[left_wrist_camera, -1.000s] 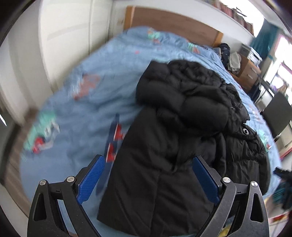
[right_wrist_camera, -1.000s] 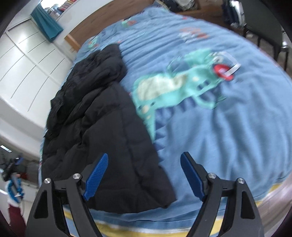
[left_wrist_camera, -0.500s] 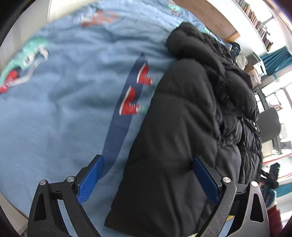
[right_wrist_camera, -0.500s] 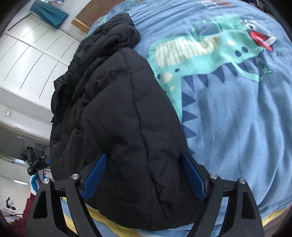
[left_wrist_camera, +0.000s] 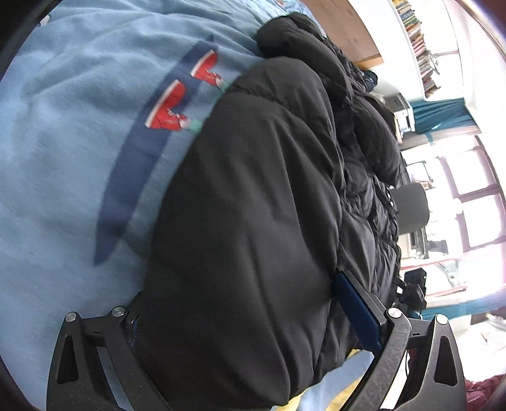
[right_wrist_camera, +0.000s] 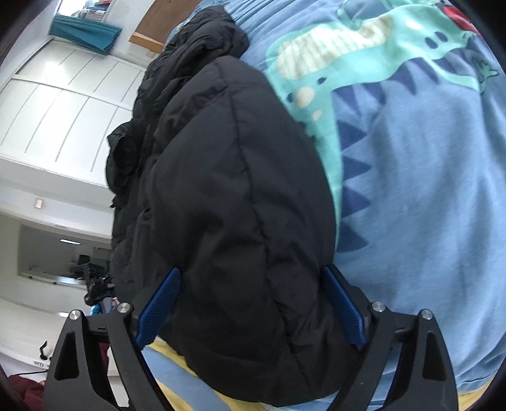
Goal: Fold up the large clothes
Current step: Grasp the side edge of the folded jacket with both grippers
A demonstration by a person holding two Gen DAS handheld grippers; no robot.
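A large black puffer jacket (left_wrist_camera: 253, 196) lies lengthwise on a blue bedspread (left_wrist_camera: 63, 132), its hem at the near bed edge. My left gripper (left_wrist_camera: 253, 313) is open, and the jacket's near left hem corner bulges between its fingers. The left blue pad is mostly hidden under the cloth. In the right wrist view the jacket (right_wrist_camera: 227, 189) fills the middle. My right gripper (right_wrist_camera: 253, 309) is open with the near right hem corner between its blue pads (right_wrist_camera: 343, 309).
The bedspread (right_wrist_camera: 427, 189) carries a green dinosaur print (right_wrist_camera: 363, 47) to the right of the jacket and red shoe prints (left_wrist_camera: 170, 107) to its left. A wooden headboard (left_wrist_camera: 348, 28) is at the far end. White wardrobe doors (right_wrist_camera: 63, 104) stand left of the bed.
Both grippers have moved down and forward onto the jacket's near hem. The hem now sits between the fingers of each. Both are still open.
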